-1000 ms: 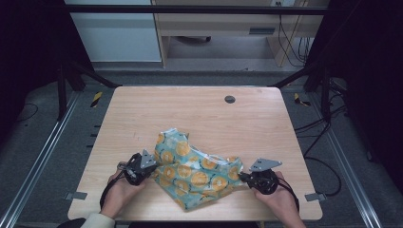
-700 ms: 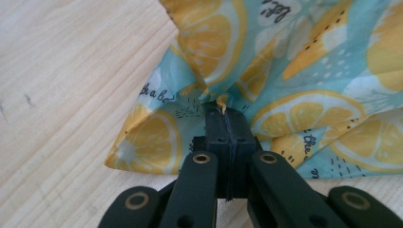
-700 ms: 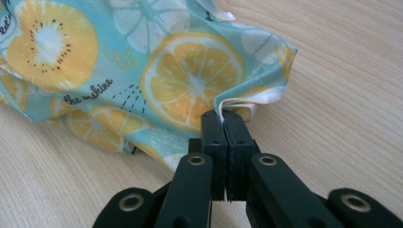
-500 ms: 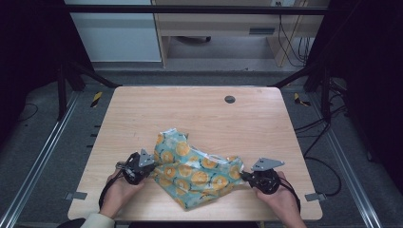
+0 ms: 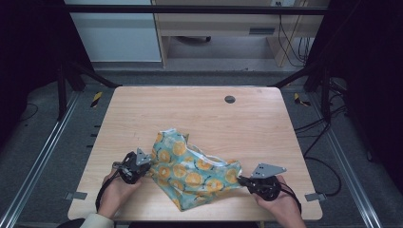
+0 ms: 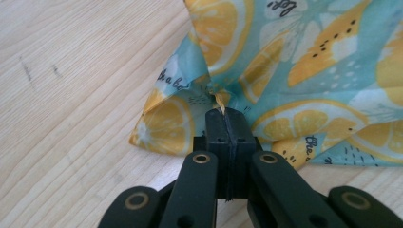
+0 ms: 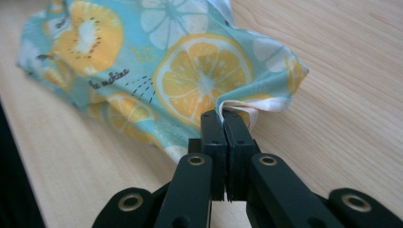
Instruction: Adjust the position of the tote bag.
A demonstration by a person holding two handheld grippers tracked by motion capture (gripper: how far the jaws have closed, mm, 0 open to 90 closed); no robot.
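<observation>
1. I see a light wooden table (image 5: 199, 114) with rounded corners; its grain runs lengthwise.
2. I note a small dark round disc (image 5: 230, 99) set in the tabletop near the far edge, right of centre.
3. I see metal rails (image 5: 35, 164) running along both sides of the table on a grey floor (image 5: 342, 190).
4. I note black and yellow striped markers (image 5: 96, 98) on the floor beside the far corners.
5. I see a pale cabinet (image 5: 114, 35) and a wooden shelf unit (image 5: 218, 23) beyond the table, with hanging cables (image 5: 285, 38) at the right.

The cloth (image 5: 192, 172) lies on the table (image 5: 199, 114) toward six o'clock. The left gripper (image 5: 145, 167) sits at its nine o'clock, the right gripper (image 5: 241, 180) at four.
</observation>
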